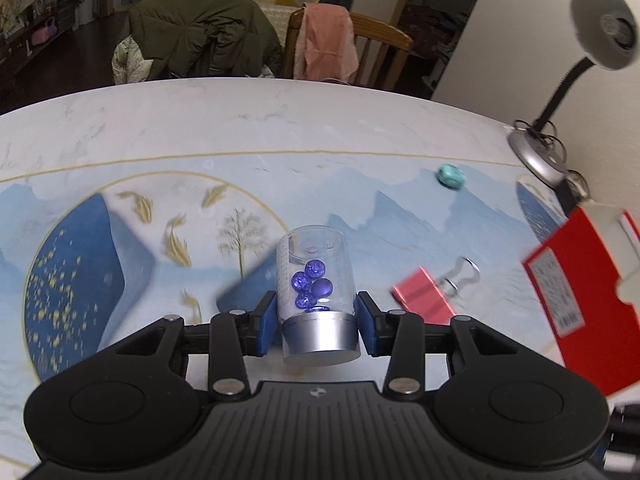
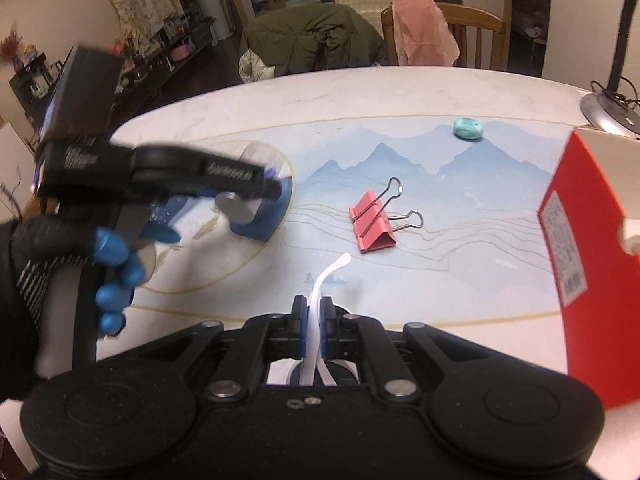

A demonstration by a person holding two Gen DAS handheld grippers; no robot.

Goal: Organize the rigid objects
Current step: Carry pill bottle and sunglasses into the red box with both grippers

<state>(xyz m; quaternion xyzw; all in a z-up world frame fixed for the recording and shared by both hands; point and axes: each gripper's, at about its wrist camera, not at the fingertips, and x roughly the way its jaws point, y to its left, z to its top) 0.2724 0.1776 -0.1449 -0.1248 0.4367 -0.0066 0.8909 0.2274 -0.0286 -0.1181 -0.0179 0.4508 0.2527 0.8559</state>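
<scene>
My left gripper [image 1: 318, 316] is shut on a clear jar [image 1: 316, 272] with a silver cap and several blue beads inside, held above the table. In the right wrist view the left gripper [image 2: 256, 196] and the jar's silver cap [image 2: 237, 208] show at the left, blurred. My right gripper [image 2: 316, 320] is shut on a thin white plastic strip [image 2: 326, 276] that curves up and forward. A red binder clip [image 2: 372, 224] lies on the table ahead; it also shows in the left wrist view [image 1: 424, 294]. A small teal object [image 2: 468, 128] lies further back, seen also in the left wrist view [image 1: 451, 176].
A red and white box [image 2: 592, 248] stands at the right, also in the left wrist view [image 1: 580, 280]. A desk lamp [image 1: 600, 36] with its base [image 1: 540, 152] stands at the back right. Chairs draped with a coat [image 1: 200, 36] and a pink cloth [image 1: 328, 40] stand beyond the table's far edge.
</scene>
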